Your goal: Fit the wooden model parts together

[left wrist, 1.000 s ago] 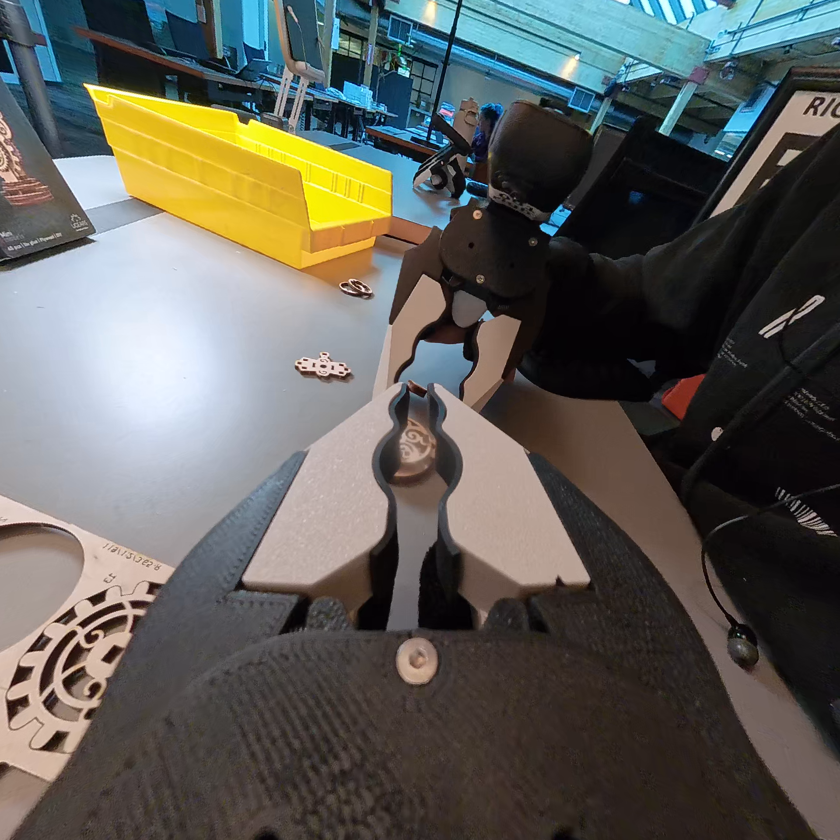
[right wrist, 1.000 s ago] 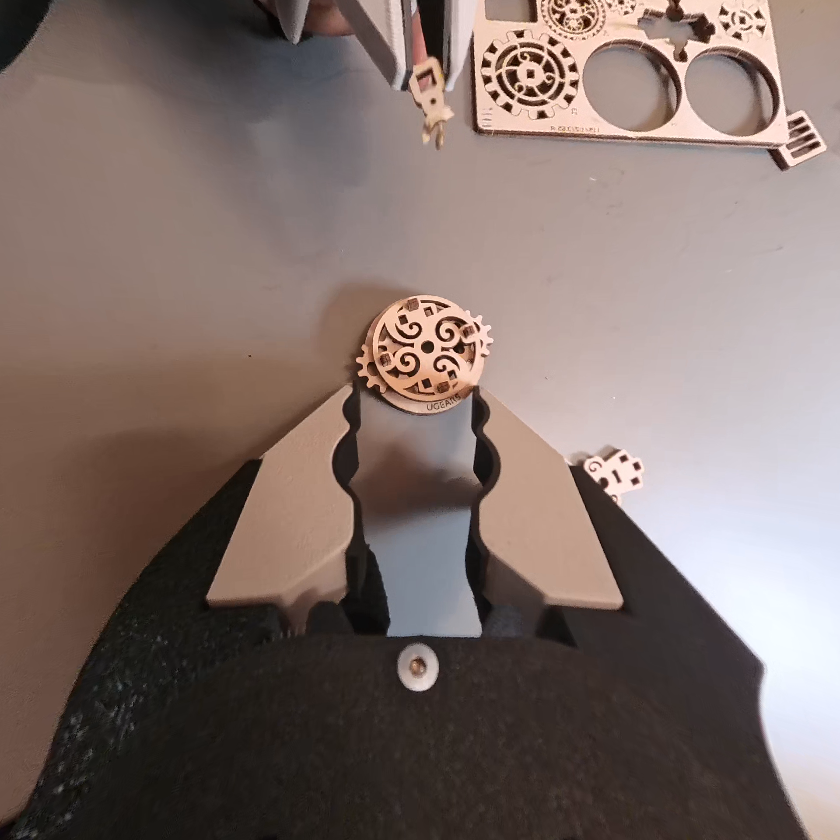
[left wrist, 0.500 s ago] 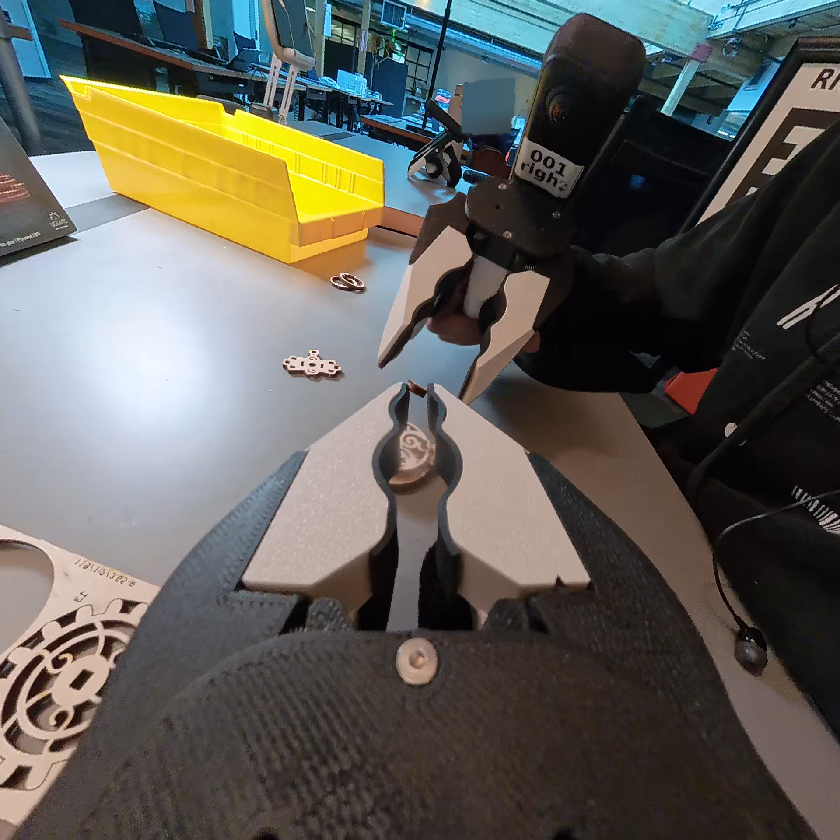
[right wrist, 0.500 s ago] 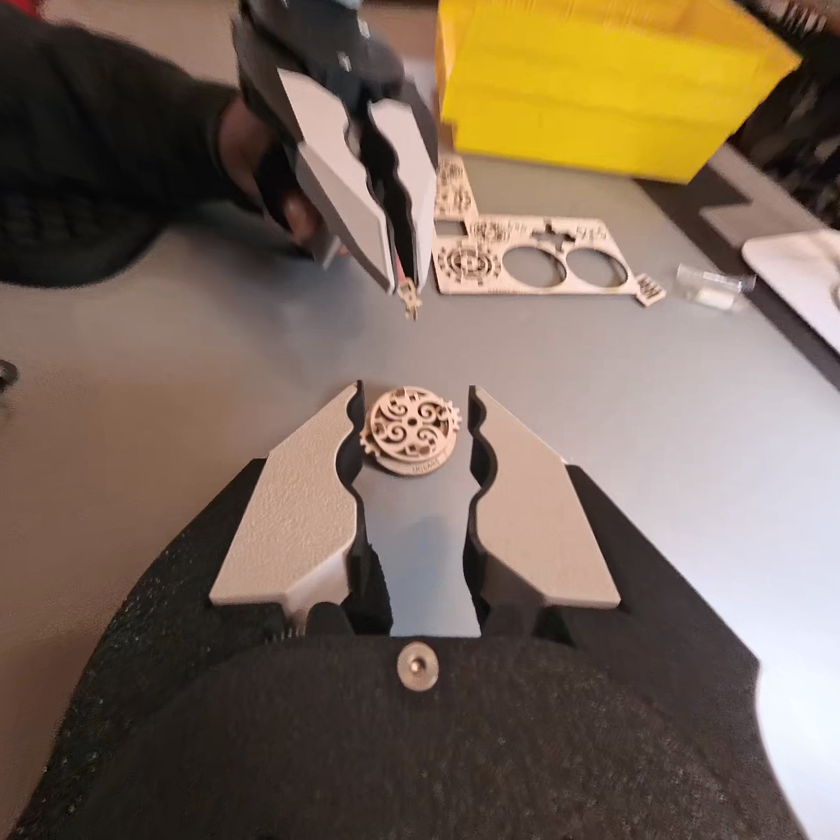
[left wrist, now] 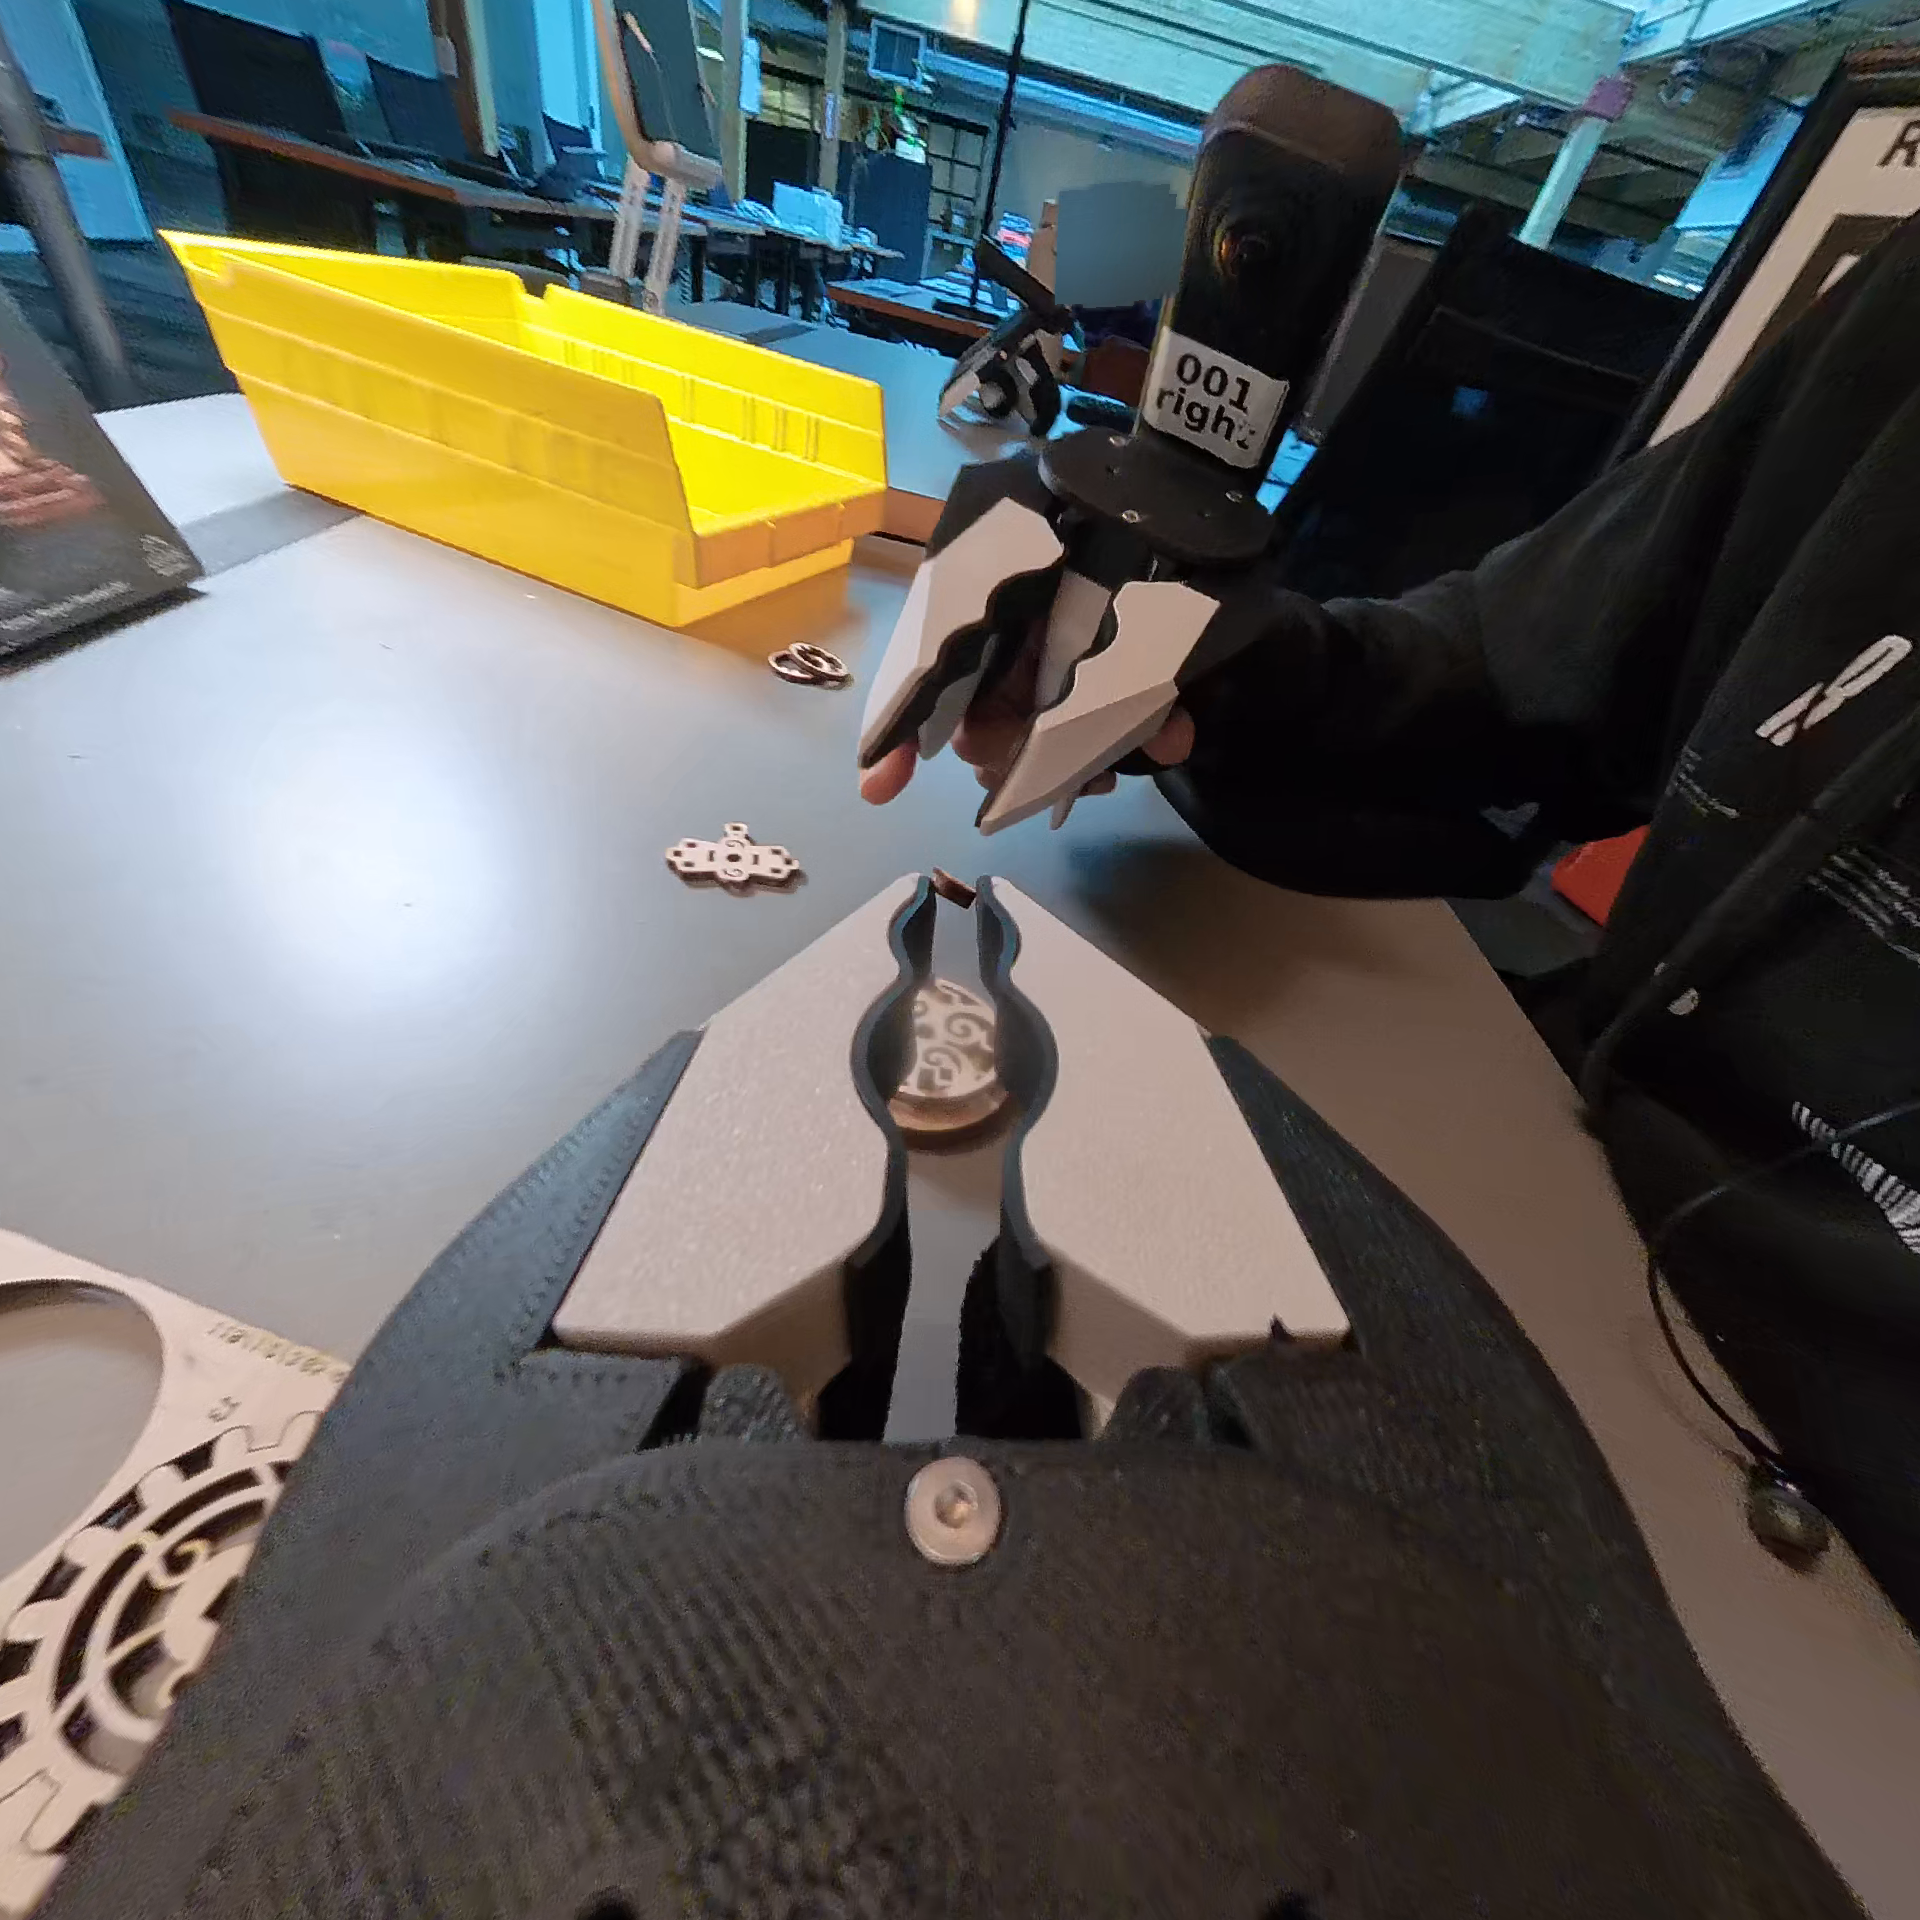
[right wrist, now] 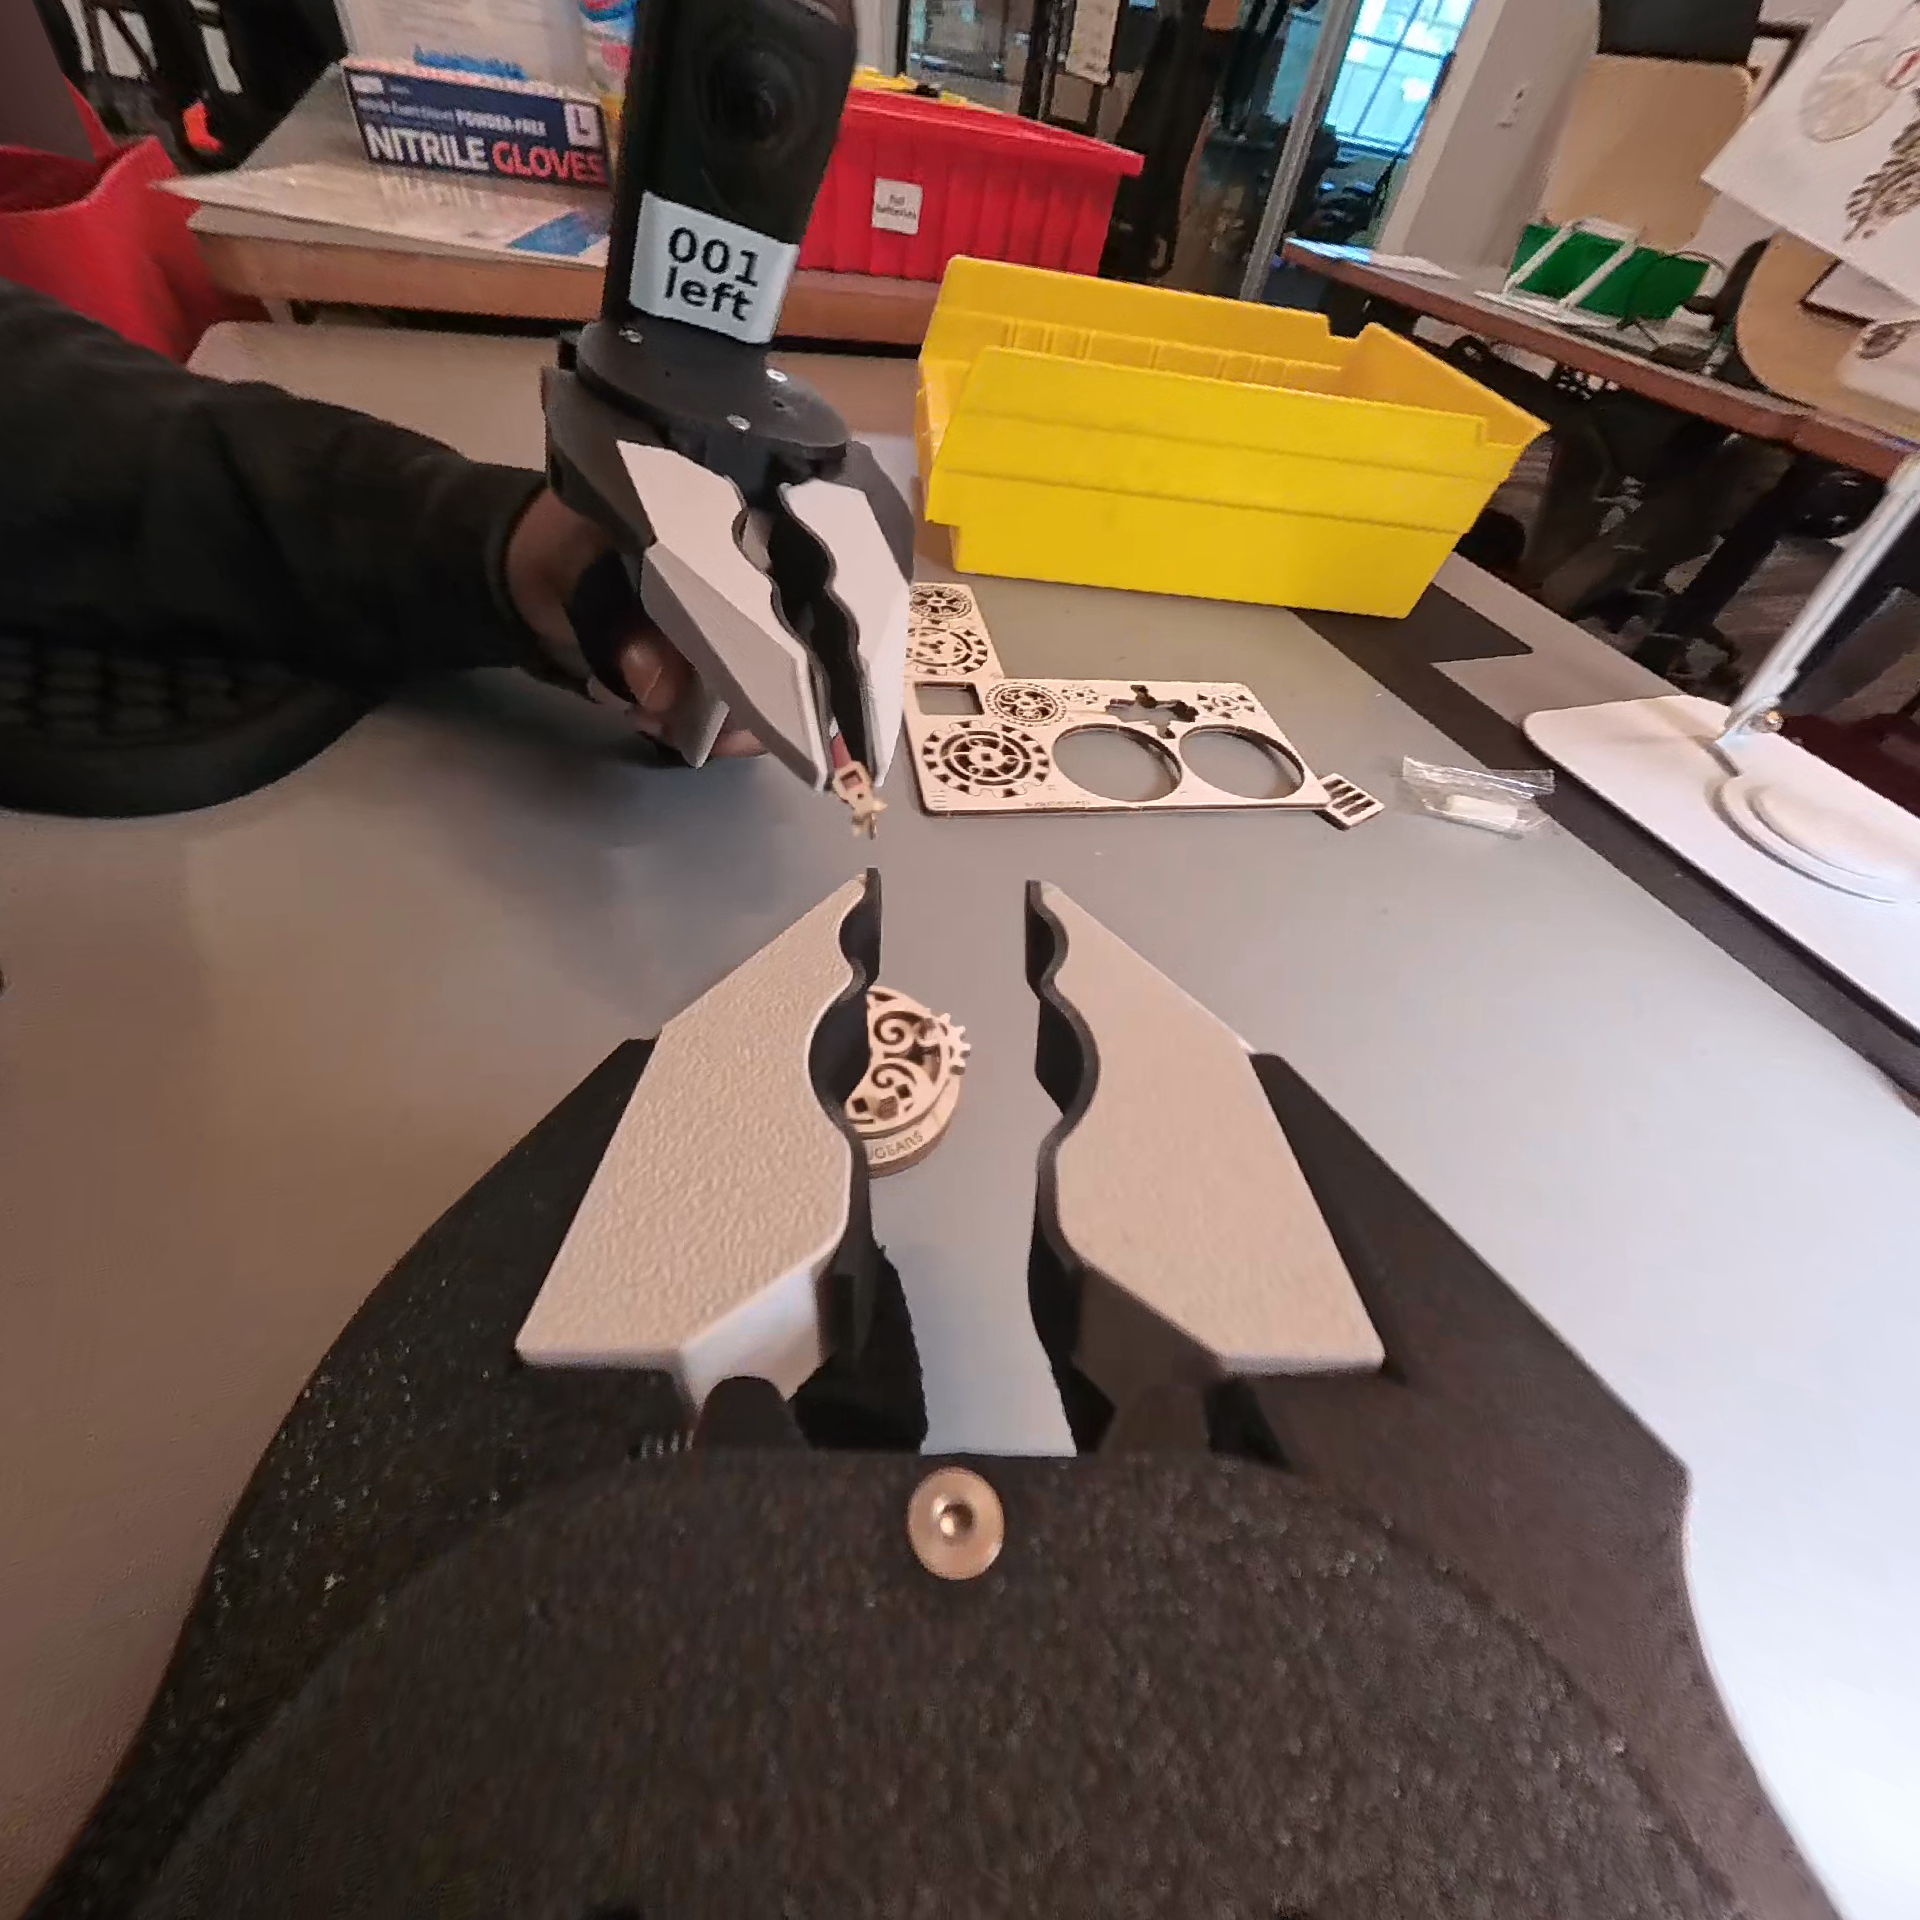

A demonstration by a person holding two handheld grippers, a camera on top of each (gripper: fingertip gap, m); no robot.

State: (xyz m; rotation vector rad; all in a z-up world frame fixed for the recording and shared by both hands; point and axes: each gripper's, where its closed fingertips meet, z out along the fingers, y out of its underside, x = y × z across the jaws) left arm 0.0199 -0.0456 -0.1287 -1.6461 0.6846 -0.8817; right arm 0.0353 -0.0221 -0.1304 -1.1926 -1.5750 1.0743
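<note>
Left gripper point(right wrist: 847, 774) is clamped tight on a small wooden pin piece point(right wrist: 858, 795), which sticks out past the tips and hangs above the table; in the left wrist view only its end point(left wrist: 952, 886) peeks out between the closed tips point(left wrist: 954, 896). Right gripper point(right wrist: 948, 896) has its jaws spread wide with nothing between them, raised over the table. In the left wrist view it point(left wrist: 925, 792) sits across from the left one, tips angled down.

Round wooden gear disc point(right wrist: 906, 1081) lies flat on the table beneath the right gripper, partly hidden behind its left finger, not touched. The same disc point(left wrist: 948, 1055) shows through the round gap in the left gripper's fingers.

Writing: a white label is on each gripper's black camera mount, a glove box at the back has print, and the disc rim carries engraved lettering. None transcribed.

Surface is a plain grey table point(right wrist: 1403, 1039). On it:
- punched-out wooden parts sheet point(right wrist: 1091, 738) beside the left gripper, with a corner point(left wrist: 94, 1455) in the left wrist view
- yellow bin point(right wrist: 1195, 478) behind the sheet
- loose cross-shaped wooden piece point(left wrist: 734, 863)
- two small rings point(left wrist: 808, 664) near the bin
- small clear bag point(right wrist: 1475, 795) at the right

Person in black sleeves point(left wrist: 1558, 665) holds both tools. The room is a workshop with benches, a red bin point(right wrist: 966, 197) and the glove box point(right wrist: 478, 125) behind.
</note>
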